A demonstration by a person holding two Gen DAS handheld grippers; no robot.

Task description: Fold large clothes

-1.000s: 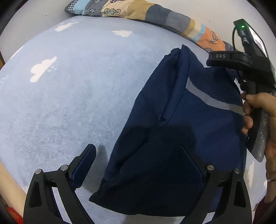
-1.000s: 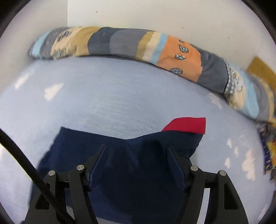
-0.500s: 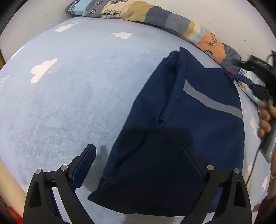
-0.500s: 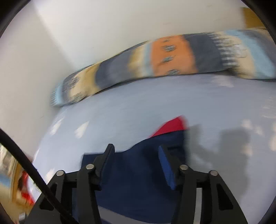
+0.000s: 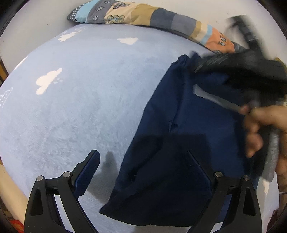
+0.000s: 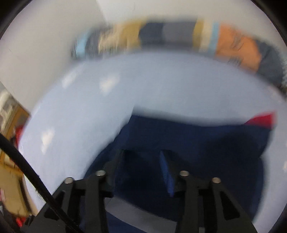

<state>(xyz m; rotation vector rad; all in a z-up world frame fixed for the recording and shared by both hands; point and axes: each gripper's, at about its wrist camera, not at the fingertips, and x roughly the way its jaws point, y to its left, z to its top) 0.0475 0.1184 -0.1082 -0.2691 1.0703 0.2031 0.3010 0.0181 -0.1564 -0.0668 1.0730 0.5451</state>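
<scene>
A folded navy garment [image 5: 179, 143] with a grey reflective stripe [image 5: 215, 100] lies on a pale blue bed sheet [image 5: 80, 111]. My left gripper [image 5: 143, 161] is open just above the garment's near left corner, its right finger over the cloth and its left finger over the sheet. The right gripper body [image 5: 251, 71], blurred, is held in a hand [image 5: 263, 125] above the garment's far right part. In the right wrist view my right gripper [image 6: 141, 161] is open and empty over the navy garment [image 6: 206, 143], which shows a red patch [image 6: 261, 120] at its far right corner.
A rolled patchwork quilt [image 5: 152, 16] runs along the white wall at the back of the bed, also in the right wrist view [image 6: 179, 37]. The blue sheet has white cloud prints [image 5: 48, 80]. A black cable [image 6: 26, 170] crosses the lower left of the right wrist view.
The right gripper swung away to the right and has come back over the garment's far right part, with its jaws narrower. The left gripper and the garment have not moved.
</scene>
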